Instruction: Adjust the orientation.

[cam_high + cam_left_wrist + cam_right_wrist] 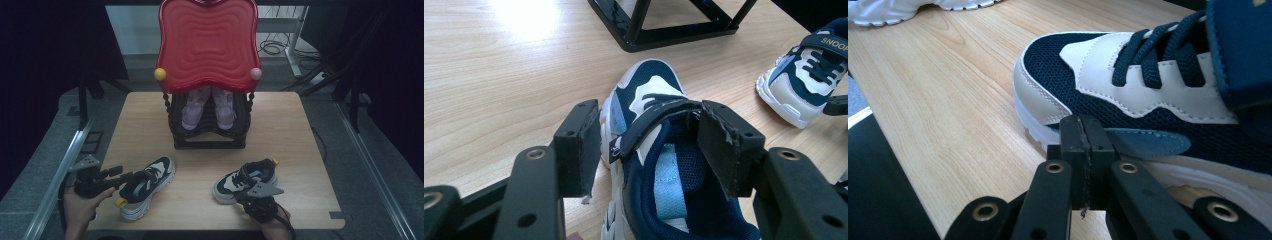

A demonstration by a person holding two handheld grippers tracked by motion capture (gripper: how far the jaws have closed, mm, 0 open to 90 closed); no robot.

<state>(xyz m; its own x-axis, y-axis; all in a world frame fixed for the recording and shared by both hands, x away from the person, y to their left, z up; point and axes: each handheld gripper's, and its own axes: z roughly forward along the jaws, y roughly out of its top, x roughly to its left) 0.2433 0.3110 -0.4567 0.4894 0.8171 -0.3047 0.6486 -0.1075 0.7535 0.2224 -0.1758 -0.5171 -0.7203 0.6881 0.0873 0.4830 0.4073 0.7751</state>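
Note:
Two navy and white sneakers lie on the wooden table [300, 150]. My left gripper [131, 176] [644, 112] is open over the left sneaker [150, 182] [649, 90]: one jaw stands outside its side wall and the other inside the opening by the lifted strap, with the pale blue insole visible between them. The right sneaker [245, 177] [804, 75] [1148, 85] lies toe towards the table's front. My right gripper [248, 196] [1081, 122] is shut, pads together with nothing between them, its tip at the sneaker's lower side by a blue patch.
A black rack [210, 135] [664, 30] stands at the table's back middle, under a red wavy top [207, 40]. A pair of pink shoes [207, 107] sits inside it. Bare wood lies between the sneakers and to the right. The front edge is close to both hands.

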